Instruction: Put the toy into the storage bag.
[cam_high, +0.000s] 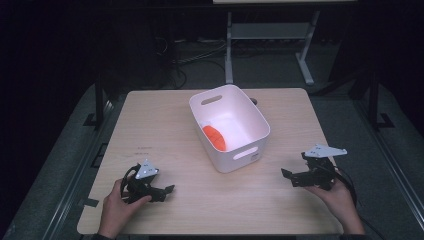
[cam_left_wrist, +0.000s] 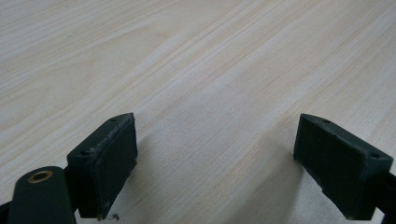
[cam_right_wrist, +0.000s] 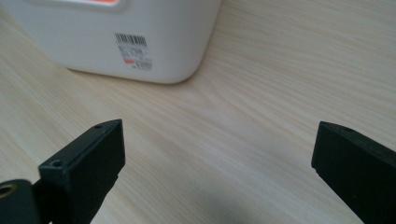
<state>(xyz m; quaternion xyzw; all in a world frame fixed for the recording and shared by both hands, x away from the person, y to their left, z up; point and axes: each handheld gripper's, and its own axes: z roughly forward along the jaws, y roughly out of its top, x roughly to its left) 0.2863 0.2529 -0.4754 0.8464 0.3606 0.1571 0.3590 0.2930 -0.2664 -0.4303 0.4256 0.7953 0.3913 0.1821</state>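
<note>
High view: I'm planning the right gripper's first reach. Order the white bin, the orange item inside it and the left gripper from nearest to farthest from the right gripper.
From the right gripper:
1. White bin, table centre; its near corner is closest.
2. Orange item, inside the bin on its floor.
3. Left gripper, across the table at the near left edge.

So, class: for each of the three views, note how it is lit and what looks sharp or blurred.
High view: the table and white bin are lit, while the room around them falls nearly black. Left gripper view: even soft light, the wood grain sharp, faint shadows beside the fingers. Right gripper view: the bin's barcode label is soft, and the near fingers slightly blurred.
</note>
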